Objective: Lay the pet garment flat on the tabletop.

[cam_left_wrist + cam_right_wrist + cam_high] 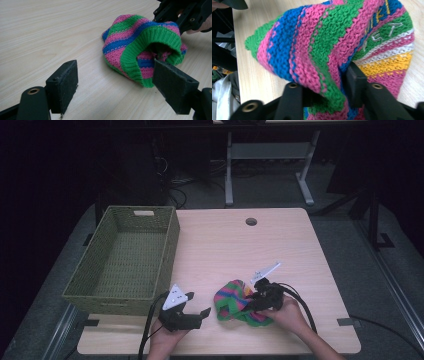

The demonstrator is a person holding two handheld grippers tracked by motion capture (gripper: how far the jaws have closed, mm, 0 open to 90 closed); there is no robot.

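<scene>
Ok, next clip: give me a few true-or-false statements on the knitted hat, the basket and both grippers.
1. The striped knitted hat lies on the table. True.
2. The hat is inside the woven basket. False: it lies on the table, to the basket's right.
3. The right gripper has hat fabric between its jaws. True.
4. The left gripper is clamped on the hat. False: its jaws stand wide apart, not gripping.

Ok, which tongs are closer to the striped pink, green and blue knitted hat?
Right. The right tongs are on the striped knitted hat with its fabric between their jaws. The left tongs sit apart to its left, open and empty.
</scene>
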